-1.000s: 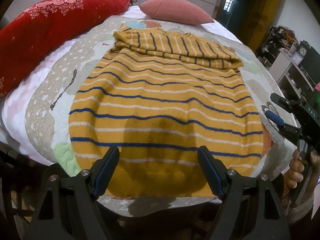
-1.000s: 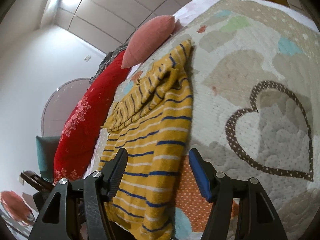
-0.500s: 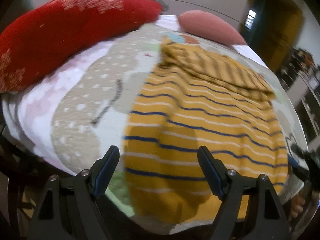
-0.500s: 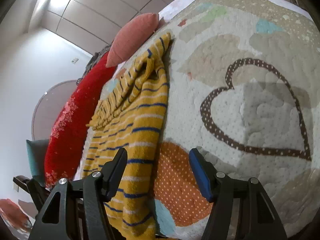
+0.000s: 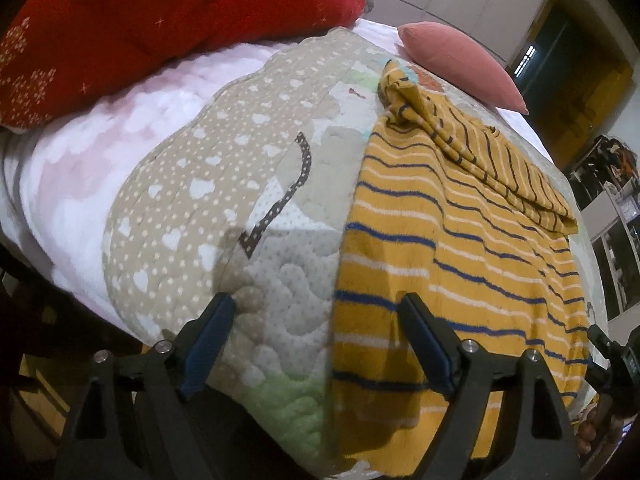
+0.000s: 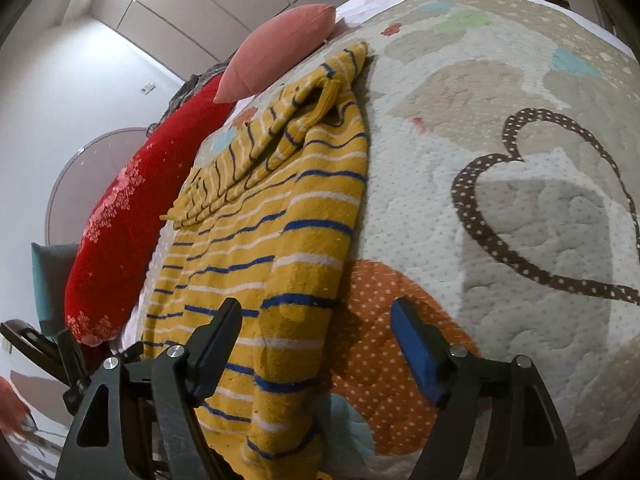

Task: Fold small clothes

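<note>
A yellow sweater with blue and white stripes [image 5: 448,256] lies flat on the quilted bedspread [image 5: 224,184], its sleeves folded across the far end. My left gripper [image 5: 320,340] is open over the sweater's near left corner, straddling its left edge. My right gripper [image 6: 316,344] is open over the sweater [image 6: 280,248] at its near right corner, straddling its right edge. The right gripper also shows in the left wrist view [image 5: 612,364], at the lower right. Neither gripper holds anything.
A red patterned bolster [image 5: 152,28] lies along the bed's left side. A pink cushion [image 5: 460,64] sits at the far end of the bed. Shelves with clutter [image 5: 616,184] stand to the right. The quilt [image 6: 520,200] extends right of the sweater.
My left gripper has moved left from the sweater's middle to its left edge. My right gripper has come closer to the right edge. Both stay open.
</note>
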`<move>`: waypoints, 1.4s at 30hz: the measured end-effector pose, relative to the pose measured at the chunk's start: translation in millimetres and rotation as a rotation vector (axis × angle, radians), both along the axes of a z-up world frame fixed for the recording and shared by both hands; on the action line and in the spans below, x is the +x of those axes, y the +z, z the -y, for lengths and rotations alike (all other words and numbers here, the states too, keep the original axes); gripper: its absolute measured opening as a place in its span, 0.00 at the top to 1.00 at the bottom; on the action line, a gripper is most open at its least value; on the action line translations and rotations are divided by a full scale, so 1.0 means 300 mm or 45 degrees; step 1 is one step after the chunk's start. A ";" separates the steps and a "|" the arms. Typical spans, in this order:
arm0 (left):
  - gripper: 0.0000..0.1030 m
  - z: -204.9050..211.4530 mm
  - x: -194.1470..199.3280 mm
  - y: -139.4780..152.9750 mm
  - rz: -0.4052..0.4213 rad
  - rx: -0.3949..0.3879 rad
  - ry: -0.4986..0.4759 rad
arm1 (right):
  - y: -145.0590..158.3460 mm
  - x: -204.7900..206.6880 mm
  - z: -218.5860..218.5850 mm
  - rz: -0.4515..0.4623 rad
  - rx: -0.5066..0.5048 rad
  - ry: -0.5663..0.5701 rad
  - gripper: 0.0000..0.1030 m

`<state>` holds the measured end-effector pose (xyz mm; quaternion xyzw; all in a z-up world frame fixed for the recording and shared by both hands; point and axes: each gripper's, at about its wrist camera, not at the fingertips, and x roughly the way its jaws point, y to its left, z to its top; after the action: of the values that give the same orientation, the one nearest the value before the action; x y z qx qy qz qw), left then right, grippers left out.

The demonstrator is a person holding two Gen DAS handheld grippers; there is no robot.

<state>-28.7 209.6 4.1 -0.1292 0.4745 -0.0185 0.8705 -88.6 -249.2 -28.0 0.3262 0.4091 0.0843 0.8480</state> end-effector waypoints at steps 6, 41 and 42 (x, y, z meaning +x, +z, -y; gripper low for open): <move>0.15 -0.010 0.025 -0.001 0.006 -0.046 0.008 | -0.003 0.006 -0.018 0.008 -0.014 0.012 0.15; 0.14 0.051 0.033 -0.022 0.041 -0.442 -0.117 | -0.009 -0.008 -0.091 0.080 0.054 0.122 0.10; 0.13 0.065 0.019 -0.025 0.048 -0.443 -0.129 | -0.009 -0.010 -0.103 0.088 0.071 0.144 0.11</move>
<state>-23.1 190.0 -3.4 -0.2536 0.4535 -0.1465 0.8418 -91.8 -218.3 -30.7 0.3231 0.3949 0.1544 0.8460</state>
